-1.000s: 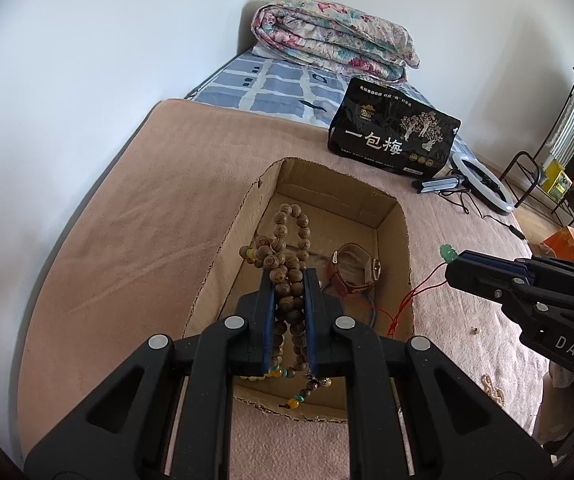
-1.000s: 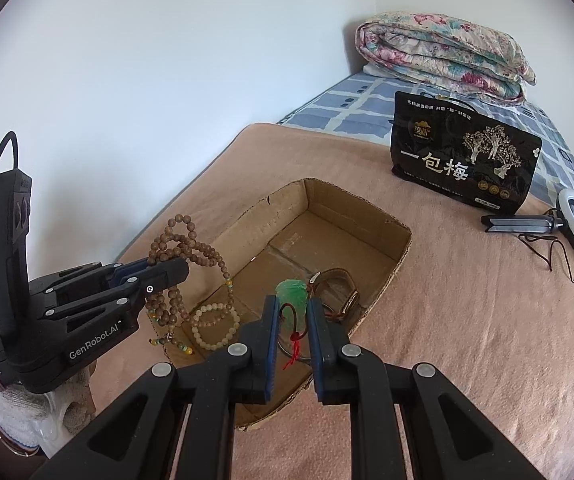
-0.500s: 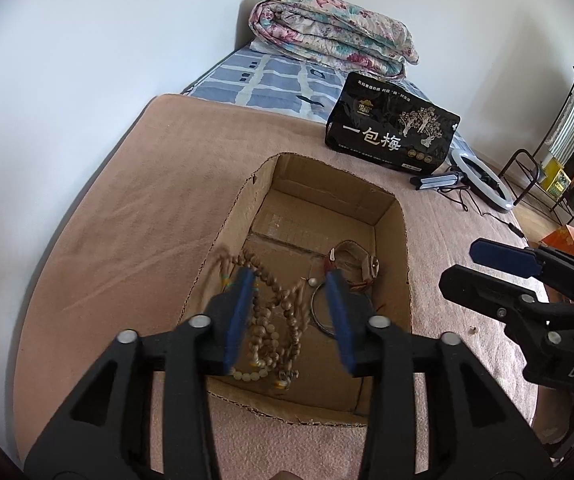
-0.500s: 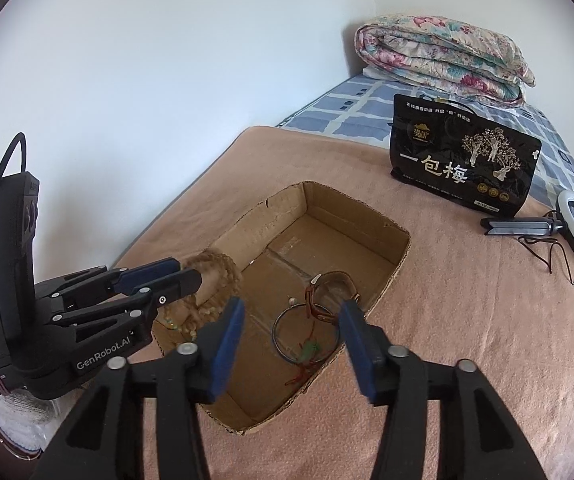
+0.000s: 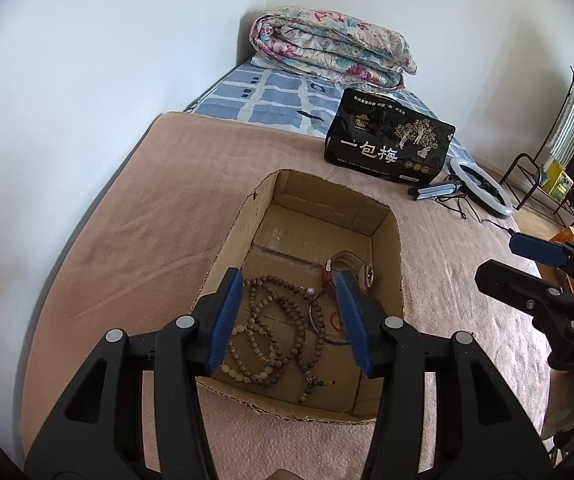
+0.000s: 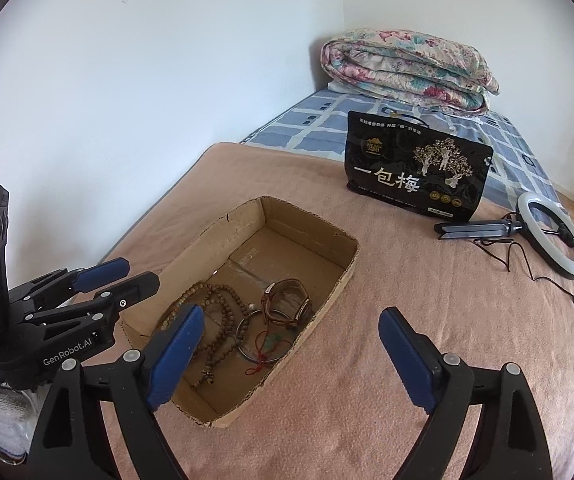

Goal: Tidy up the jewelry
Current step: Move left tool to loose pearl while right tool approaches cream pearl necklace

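Jewelry: it all lies on the floor of the cardboard box [image 5: 383, 216], and I hold none of it.
Wooden beads [image 5: 283, 332]: I see long brown strands looped loosely at the near left of the box floor, a tail with coloured beads trailing toward the near wall.
Pale bead bracelet [image 5: 243, 334]: it sits among the brown strands, partly behind my left finger.
Bangle [image 6: 261, 340]: a thin ring lies flat, just right of the beads, with a green pendant on red cord [image 6: 271, 342] lying across it.
Watch [image 6: 287, 304]: its brown strap is curled up, just beyond the bangle, toward the right wall.
Left gripper [image 5: 289, 320]: I have it poised over the near end of the box, jaws parted to a middling gap, nothing pinched; the beads show between the blue pads but lie below on the box floor.
Right gripper [image 6: 289, 354]: the jaws are spreading right now, already wide, nothing between them; it hangs over the near right corner of the box.
Box: open-topped, ragged cut edges, it rests on the tan blanket [image 6: 427, 300] covering the bed.
Black bag [image 6: 415, 172]: it stands upright beyond the box, well apart from it.
Ring light [image 6: 553, 234]: it lies flat on the blanket to the right of the bag, cable trailing.
Folded quilt [image 6: 407, 70]: floral, stacked at the far end against the wall.
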